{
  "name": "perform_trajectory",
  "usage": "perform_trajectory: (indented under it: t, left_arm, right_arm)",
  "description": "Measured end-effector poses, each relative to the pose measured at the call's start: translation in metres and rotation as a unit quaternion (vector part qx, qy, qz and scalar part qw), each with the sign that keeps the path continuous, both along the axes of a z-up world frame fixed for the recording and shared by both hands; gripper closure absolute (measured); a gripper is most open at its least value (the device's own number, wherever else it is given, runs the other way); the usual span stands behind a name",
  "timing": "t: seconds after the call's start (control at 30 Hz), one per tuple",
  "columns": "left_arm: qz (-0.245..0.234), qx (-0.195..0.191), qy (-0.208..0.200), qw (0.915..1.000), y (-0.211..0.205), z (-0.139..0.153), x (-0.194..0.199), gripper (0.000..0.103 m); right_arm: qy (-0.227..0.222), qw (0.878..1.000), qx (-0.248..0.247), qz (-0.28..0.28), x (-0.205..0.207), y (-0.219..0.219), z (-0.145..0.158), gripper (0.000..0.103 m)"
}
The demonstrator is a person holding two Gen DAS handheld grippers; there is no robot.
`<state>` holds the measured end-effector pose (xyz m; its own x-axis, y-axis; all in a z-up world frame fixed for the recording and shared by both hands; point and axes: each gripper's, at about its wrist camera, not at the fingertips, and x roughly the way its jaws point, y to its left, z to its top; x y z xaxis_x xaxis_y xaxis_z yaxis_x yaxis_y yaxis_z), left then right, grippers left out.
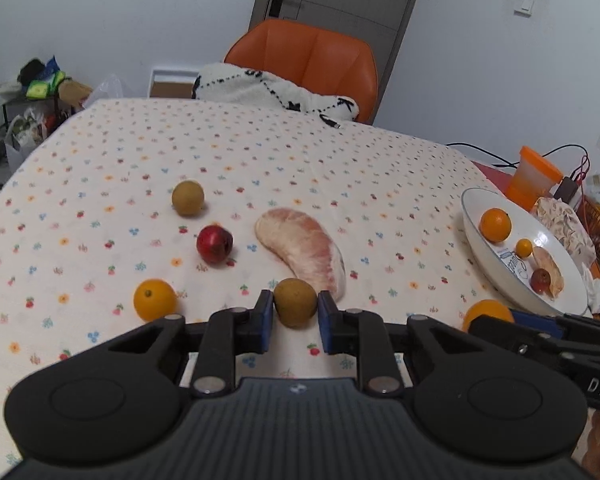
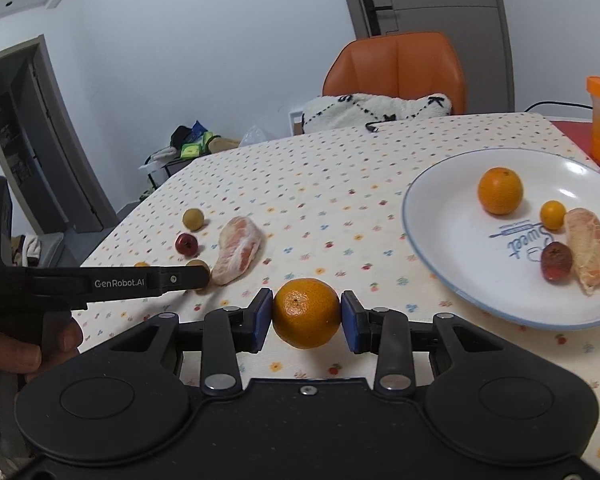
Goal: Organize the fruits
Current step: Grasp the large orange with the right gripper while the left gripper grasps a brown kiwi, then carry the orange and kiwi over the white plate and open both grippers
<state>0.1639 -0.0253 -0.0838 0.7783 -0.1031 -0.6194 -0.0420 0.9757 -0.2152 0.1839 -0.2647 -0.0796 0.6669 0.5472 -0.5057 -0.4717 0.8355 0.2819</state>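
In the left wrist view my left gripper (image 1: pixel 295 309) is shut on a small brown-green fruit (image 1: pixel 295 300) low over the flowered tablecloth (image 1: pixel 340 168). In front of it lie a pomelo segment (image 1: pixel 304 252), a red fruit (image 1: pixel 215 244), another brown-green fruit (image 1: pixel 187 197) and an orange (image 1: pixel 155 299). In the right wrist view my right gripper (image 2: pixel 306 314) is shut on an orange (image 2: pixel 306 308), left of the white plate (image 2: pixel 416 232). The plate holds an orange (image 2: pixel 500 191), a small orange (image 2: pixel 553 215), a red fruit (image 2: pixel 556 261) and a pomelo piece (image 2: pixel 588 254).
An orange chair (image 1: pixel 320 60) with a white knitted garment (image 1: pixel 260 88) stands at the table's far edge. An orange cup (image 1: pixel 534 178), cables and packets crowd the right side past the plate. A person's hand (image 2: pixel 16 352) holds the left gripper.
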Motion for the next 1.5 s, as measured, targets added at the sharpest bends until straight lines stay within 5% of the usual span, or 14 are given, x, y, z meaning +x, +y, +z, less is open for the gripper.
perform_trajectory:
  t: [1.0,1.2,1.5]
  left_arm:
    - [-0.101,0.022,-0.036,0.994,-0.094,0.035,0.026,0.081]
    - [-0.119,0.029,-0.038,0.9917,-0.114,0.039,0.035,0.081]
    - [-0.146,0.038,-0.048,0.9874,-0.142,0.046,0.046,0.081]
  right_arm:
    - [-0.03,0.992,0.051,-0.114,0.011,-0.094,0.005,0.068]
    - [-0.023,0.989,0.063,-0.134,0.013,-0.109,-0.002,0.054]
    - [-0.023,0.987,0.069,-0.146,0.006,-0.124,-0.004,0.052]
